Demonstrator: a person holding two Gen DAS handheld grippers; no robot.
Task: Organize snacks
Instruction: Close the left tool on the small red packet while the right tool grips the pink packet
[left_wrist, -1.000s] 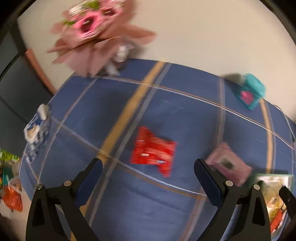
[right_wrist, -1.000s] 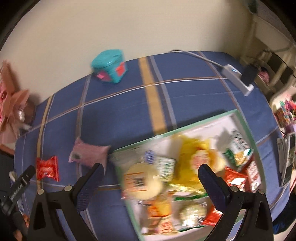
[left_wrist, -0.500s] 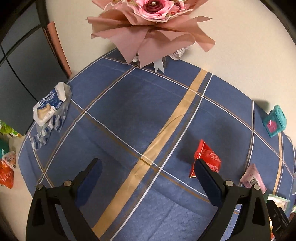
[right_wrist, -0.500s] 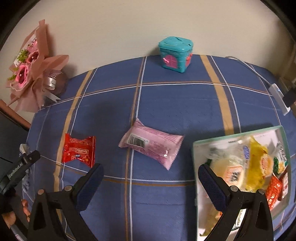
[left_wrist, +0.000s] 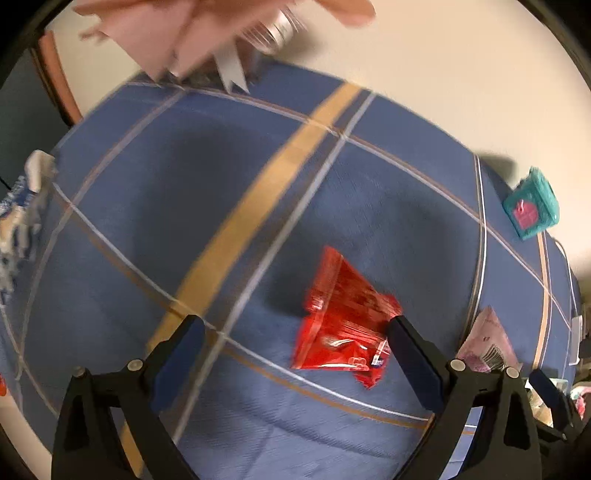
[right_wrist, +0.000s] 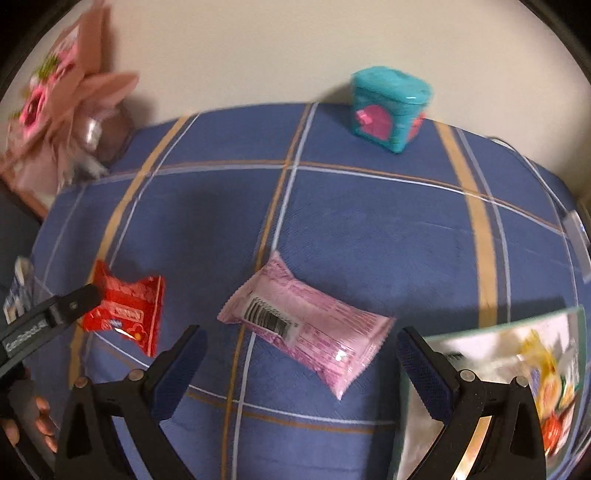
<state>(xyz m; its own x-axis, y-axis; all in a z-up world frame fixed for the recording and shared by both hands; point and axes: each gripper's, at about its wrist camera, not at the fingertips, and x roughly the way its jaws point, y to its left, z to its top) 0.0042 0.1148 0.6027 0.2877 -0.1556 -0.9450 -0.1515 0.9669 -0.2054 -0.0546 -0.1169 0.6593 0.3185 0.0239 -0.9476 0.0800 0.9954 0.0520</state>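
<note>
Two loose snacks are lying on the blue plaid counter: a red packet (left_wrist: 341, 317) toward its left edge and a pink packet (right_wrist: 306, 325) nearer the middle, well apart from each other. At the right edge a tray (right_wrist: 480, 332) is already holding a heap of other snacks, so both packets look bound for it.

Spread wide and empty, the left gripper (left_wrist: 295, 332) is hovering low over the red packet, whose right end is lying just beside the gripper's right finger while most of the gap is standing over bare cloth. To grip well, it is needing to shift right until the packet sits centred between the fingers, then come down flat onto the cloth before closing. The wrapper looks crinkly and puffed, so a pinch across the body, not the sealed end, should be holding better.

Likewise spread and holding nothing, the right gripper (right_wrist: 299, 347) is poised just short of the pink packet, which is lying slanted across the gap. Turning the wrist to meet the packet's narrow width would be giving a surer hold.
</note>
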